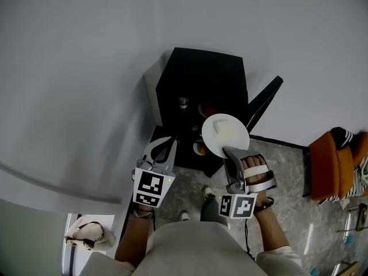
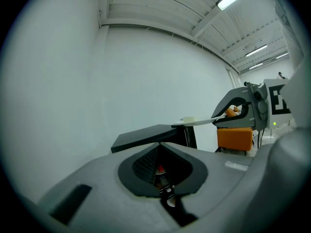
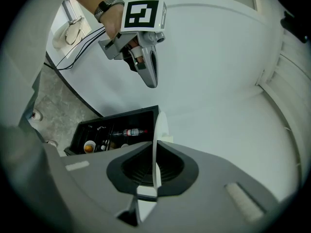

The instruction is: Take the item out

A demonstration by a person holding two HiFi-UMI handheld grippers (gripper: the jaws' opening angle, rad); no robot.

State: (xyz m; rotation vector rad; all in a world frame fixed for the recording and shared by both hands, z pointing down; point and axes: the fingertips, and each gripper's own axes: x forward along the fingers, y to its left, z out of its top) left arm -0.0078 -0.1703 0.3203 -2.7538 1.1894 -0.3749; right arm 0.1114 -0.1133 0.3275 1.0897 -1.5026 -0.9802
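Plate (image 1: 225,134), rim clamped at six o'clock by right gripper (image 1: 229,151), apparently out of black cabinet (image 1: 201,79); left gripper (image 1: 164,148) at eight o'clock closed, empty; next, level carry away.

Grey stone-patterned floor (image 1: 287,171) carries everything. Black cabinet (image 1: 201,76) stands on floor at 12 o'clock from person, back against white wall (image 1: 86,68). Cabinet door (image 1: 265,101) hangs open toward 2 o'clock. On shelves inside: bottle (image 1: 183,103) at 11 o'clock; round dish (image 1: 207,110) just beside it at 3 o'clock, too dim to name further; small bowl with orange contents (image 1: 199,149) lower, at 6 o'clock. Orange seat (image 1: 329,165) on floor at 3 o'clock, well apart from cabinet. Person's shoe (image 1: 208,192) on floor near cabinet front.
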